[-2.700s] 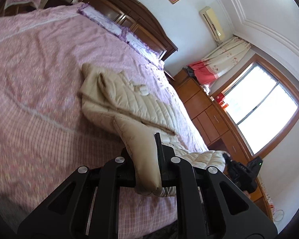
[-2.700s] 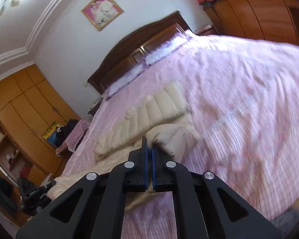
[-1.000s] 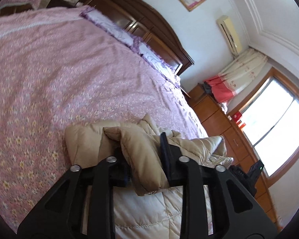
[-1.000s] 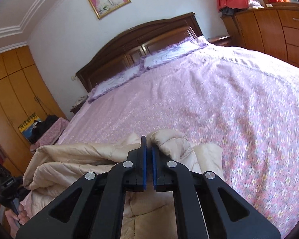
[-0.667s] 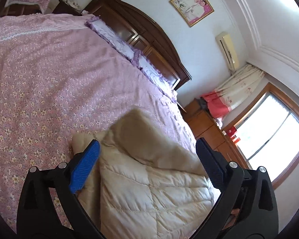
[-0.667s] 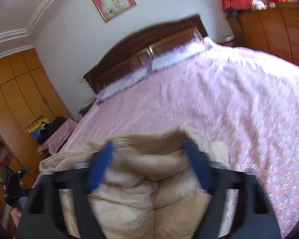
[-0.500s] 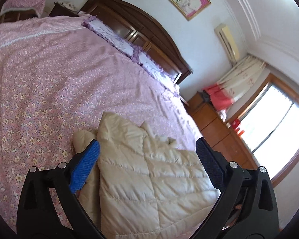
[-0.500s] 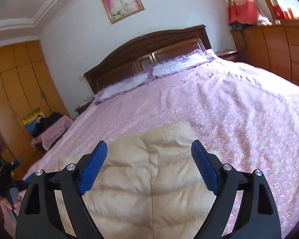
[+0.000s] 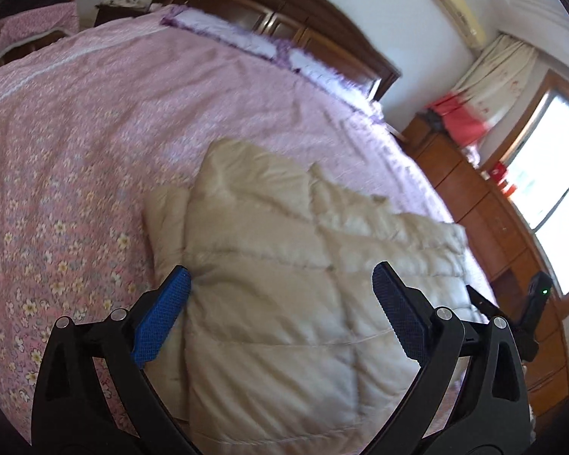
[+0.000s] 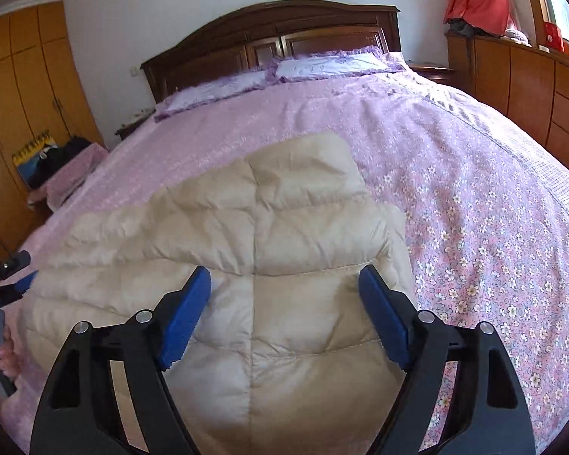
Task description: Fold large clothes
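1. On the pink floral bedspread [image 10: 485,204] we see the cream quilted jacket [image 10: 284,250] lying folded, near the foot of the bed.
2. We hold the left gripper [image 9: 280,295] over the jacket, fingers spread wide, gripping nothing.
3. We hold the right gripper [image 10: 284,292] likewise, blue pads [image 10: 383,322] wide apart and empty.
4. Beyond the jacket we note lilac pillows [image 10: 322,66] against the dark wooden headboard [image 10: 273,34].

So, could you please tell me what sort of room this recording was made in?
A home bedroom, most likely: a large bed under a pink floral bedspread, with a dark carved wooden headboard and lilac frilled pillows. Orange-brown wooden wardrobes line the wall, and a beige quilted padded jacket lies on the bed.
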A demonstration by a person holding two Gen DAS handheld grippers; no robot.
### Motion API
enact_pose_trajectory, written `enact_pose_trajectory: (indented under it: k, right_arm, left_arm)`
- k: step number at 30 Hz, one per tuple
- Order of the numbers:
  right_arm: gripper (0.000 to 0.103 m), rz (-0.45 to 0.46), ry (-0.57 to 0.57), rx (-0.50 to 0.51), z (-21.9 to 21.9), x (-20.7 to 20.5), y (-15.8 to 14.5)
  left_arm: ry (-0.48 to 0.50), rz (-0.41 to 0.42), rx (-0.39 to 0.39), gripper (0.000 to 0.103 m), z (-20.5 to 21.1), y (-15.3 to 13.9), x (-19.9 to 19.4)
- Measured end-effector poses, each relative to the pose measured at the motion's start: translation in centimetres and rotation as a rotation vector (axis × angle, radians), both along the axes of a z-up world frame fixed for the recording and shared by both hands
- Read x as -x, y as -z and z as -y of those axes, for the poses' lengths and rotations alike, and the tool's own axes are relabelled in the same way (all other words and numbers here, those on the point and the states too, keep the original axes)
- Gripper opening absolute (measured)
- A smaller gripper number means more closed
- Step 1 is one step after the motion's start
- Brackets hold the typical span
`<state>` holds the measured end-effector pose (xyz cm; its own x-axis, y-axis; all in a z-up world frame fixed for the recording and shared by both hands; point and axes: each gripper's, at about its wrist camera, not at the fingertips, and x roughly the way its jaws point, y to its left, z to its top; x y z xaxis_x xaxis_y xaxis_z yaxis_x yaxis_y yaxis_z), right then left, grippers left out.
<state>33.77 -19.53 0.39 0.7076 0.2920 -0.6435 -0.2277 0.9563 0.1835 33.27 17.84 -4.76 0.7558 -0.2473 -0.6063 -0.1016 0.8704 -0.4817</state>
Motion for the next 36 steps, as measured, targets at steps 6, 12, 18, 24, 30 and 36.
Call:
enact_pose_trajectory:
  k: [6,12,18,24,30,36]
  right_arm:
    - [0.083,-0.063,0.012,0.043,-0.7,-1.5,2.9]
    - [0.086,-0.104,-0.008,0.036,-1.0,-2.5,4.0]
    - [0.087,-0.092,-0.007,0.034,-0.8,-2.6,3.8]
    - [0.087,-0.066,0.012,0.033,-0.9,-1.3,2.3]
    - [0.092,-0.011,-0.022,-0.02,-2.0,1.0,0.0]
    - [0.096,0.034,-0.136,0.05,-5.9,3.0,-0.6]
  left_arm:
    - [-0.009,-0.065,-0.024,0.096,0.6,1.9,-0.6]
    - [-0.017,-0.066,-0.048,0.096,1.4,2.0,0.0]
    - [-0.059,-0.049,-0.051,0.096,1.8,1.2,1.4]
    - [-0.072,0.067,-0.163,0.096,3.4,-2.6,4.2]
    - [0.002,0.15,-0.186,0.096,6.3,-4.4,4.5]
    - [0.15,0.084,-0.208,0.096,10.7,-3.0,1.8]
